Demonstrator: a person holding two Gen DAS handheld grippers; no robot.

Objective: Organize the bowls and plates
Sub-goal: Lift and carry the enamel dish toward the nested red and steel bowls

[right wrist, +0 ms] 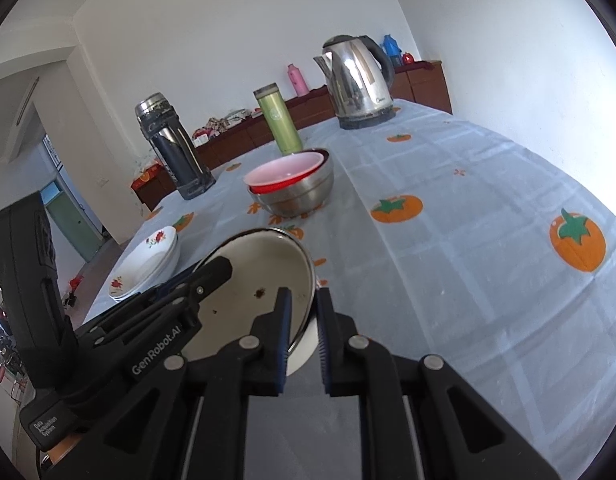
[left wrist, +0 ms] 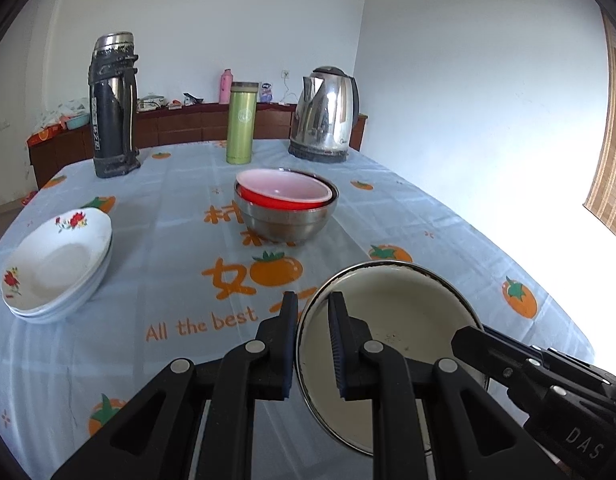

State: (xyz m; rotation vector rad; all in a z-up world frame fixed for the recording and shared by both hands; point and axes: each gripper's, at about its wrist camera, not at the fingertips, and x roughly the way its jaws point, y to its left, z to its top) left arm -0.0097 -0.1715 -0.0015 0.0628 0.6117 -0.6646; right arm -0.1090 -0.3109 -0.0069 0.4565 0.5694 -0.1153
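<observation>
Both grippers clamp one cream enamel bowl (left wrist: 392, 344) by opposite rim edges: the left gripper (left wrist: 312, 344) pinches its left rim, the right gripper (right wrist: 303, 336) its right rim. The steel bowl (left wrist: 285, 220) nesting a red bowl (left wrist: 283, 192) sits at twelve o'clock beyond the jaws, the flowered plate stack (left wrist: 55, 268) at ten o'clock on the tablecloth (left wrist: 155, 360). Judged from this, the held bowl is likely bound straight ahead for the nest, both hands about equally near.

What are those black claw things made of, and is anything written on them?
Both look like matte black plastic. Each claw, the left claw and the right claw, has two flat fingers lined with ribbed dark blue pads, joined by angular link arms with round silver pivot pins. White lettering on the left one's body reads "GenRobot.AI". No cables or sleeves show.
</observation>
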